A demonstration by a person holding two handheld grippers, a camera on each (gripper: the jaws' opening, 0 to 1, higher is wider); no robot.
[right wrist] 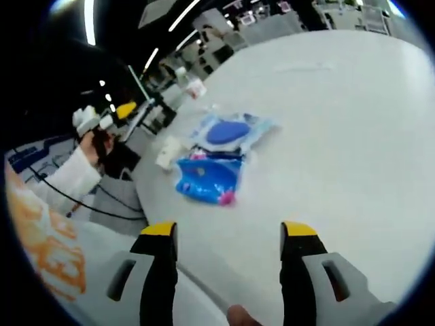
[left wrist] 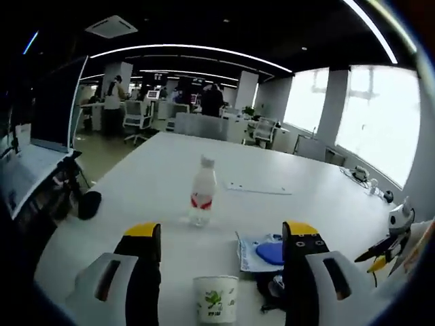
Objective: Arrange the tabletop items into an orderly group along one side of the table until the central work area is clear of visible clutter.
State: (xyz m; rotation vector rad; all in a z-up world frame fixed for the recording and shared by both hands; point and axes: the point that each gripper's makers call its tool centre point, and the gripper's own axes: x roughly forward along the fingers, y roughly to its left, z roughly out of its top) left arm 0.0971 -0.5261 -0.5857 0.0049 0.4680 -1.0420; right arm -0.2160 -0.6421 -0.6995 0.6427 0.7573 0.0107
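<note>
On the white table (left wrist: pixel 156 176) a clear water bottle (left wrist: pixel 202 191) with a red label stands upright in the middle. A paper cup (left wrist: pixel 216 297) with a green print shows low between the jaws of my left gripper (left wrist: pixel 222 234), which is open and not touching it. A wipes pack (left wrist: pixel 264 252) with a blue lid lies just right of the cup. In the right gripper view the wipes pack (right wrist: pixel 231 132) lies beside a blue packet (right wrist: pixel 204 178), with the cup (right wrist: pixel 168 153) and bottle (right wrist: pixel 192 85) beyond. My right gripper (right wrist: pixel 230 231) is open over bare table, short of the packet.
A sheet of paper (left wrist: pixel 258 188) lies beyond the bottle. A black object (left wrist: pixel 88 204) sits at the left edge near a dark screen (left wrist: pixel 58 102). Cables and small items (left wrist: pixel 363 178) rest far right. A white-sleeved arm (right wrist: pixel 68 176) holds the other gripper (right wrist: pixel 102 119). Chairs and people stand behind.
</note>
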